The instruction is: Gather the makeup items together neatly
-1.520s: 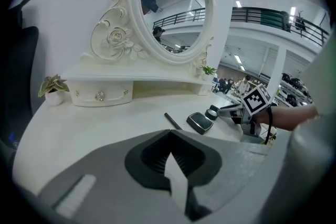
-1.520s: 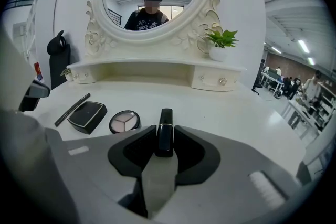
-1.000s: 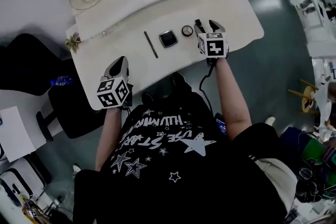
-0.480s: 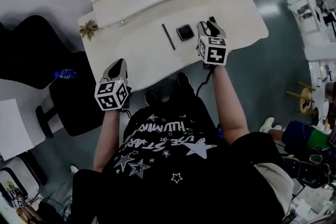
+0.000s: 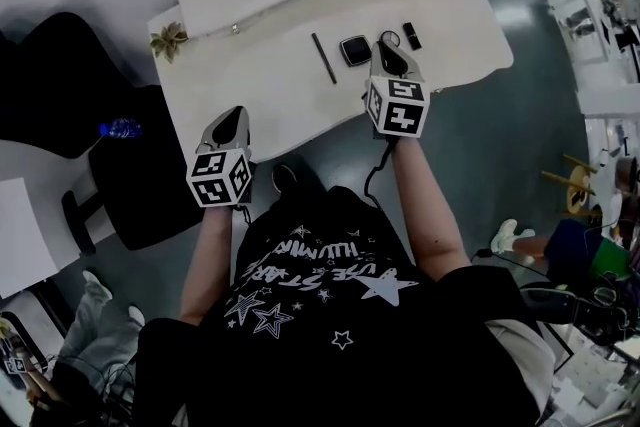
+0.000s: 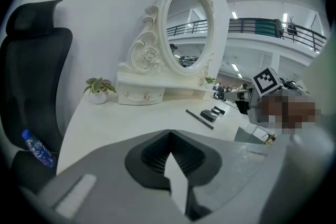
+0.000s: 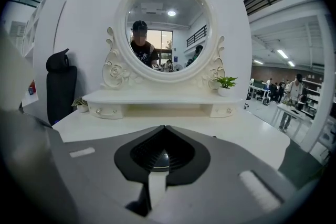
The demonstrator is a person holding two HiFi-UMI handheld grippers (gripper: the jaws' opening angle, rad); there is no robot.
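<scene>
Gripping a small round dark item (image 7: 160, 161) in the right tongs (image 7: 164, 128), just closed on it, probably to set it beside the square compact (image 5: 355, 49), pencil (image 5: 323, 57) and black tube (image 5: 411, 35) grouped on the table (image 5: 260, 75). Holding the left tongs (image 6: 169, 132) shut, empty, out of the way by the near edge.

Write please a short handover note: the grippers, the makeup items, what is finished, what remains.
Grippers: the left gripper is shut and empty, near the front edge of the vanity table. The right gripper has just closed and is now shut. A dark rounded shape sits behind its tips; I cannot tell what it is.
Things: the black pencil and square compact lie left of the right gripper, the small black tube right of it.
Done: they lie near each other.
Left: probably to line them up closely.
</scene>
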